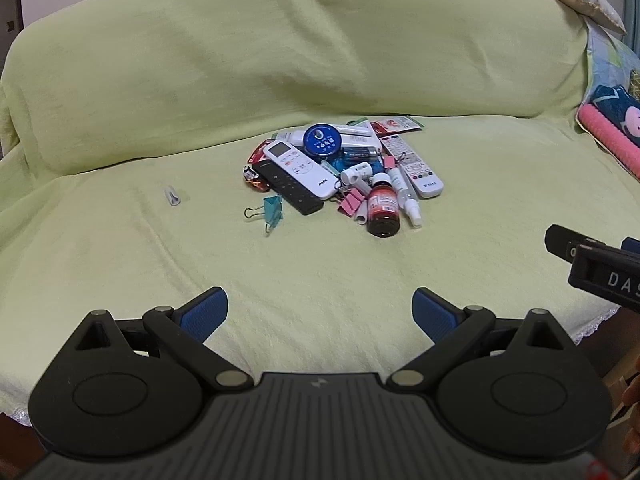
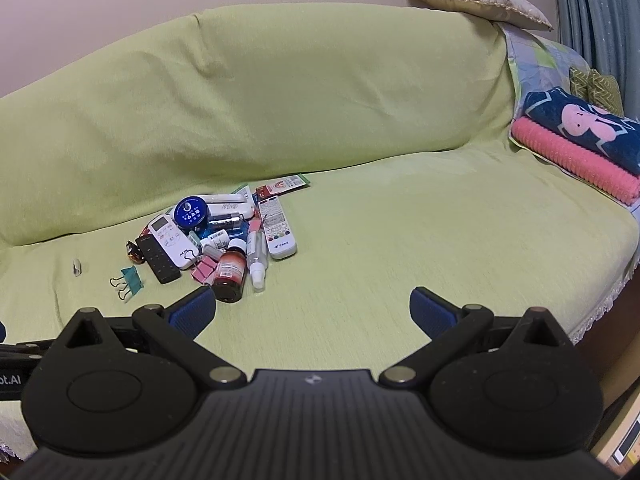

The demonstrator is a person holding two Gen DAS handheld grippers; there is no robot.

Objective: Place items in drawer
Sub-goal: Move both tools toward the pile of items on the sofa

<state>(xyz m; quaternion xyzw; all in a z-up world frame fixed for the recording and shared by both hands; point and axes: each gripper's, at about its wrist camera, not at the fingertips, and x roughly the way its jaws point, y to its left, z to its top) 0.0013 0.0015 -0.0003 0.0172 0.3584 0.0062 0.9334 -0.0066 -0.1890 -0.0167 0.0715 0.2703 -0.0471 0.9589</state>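
A heap of small items lies on the green-covered sofa seat [image 1: 120, 240]: a white AUX remote [image 1: 301, 169] [image 2: 173, 245], a black remote [image 1: 289, 191] [image 2: 157, 260], a second white remote [image 1: 412, 168] [image 2: 276, 227], a blue round tin [image 1: 322, 140] [image 2: 191, 210], a brown bottle [image 1: 383, 210] [image 2: 229, 276], a white spray bottle [image 1: 405, 196] [image 2: 256, 260], pink clips [image 1: 352, 201] and a teal binder clip [image 1: 273, 209] [image 2: 130, 278]. My left gripper [image 1: 320, 312] hangs open, well short of the heap. My right gripper [image 2: 310, 308] is open too, with the brown bottle just beyond its left finger. No drawer is in view.
A small grey piece [image 1: 173, 196] lies alone left of the heap. Folded pink and dark blue towels [image 2: 576, 148] sit at the sofa's right end, a beige cushion [image 2: 476, 0] on the backrest. The right gripper's black body [image 1: 596, 268] shows at the left wrist view's right edge.
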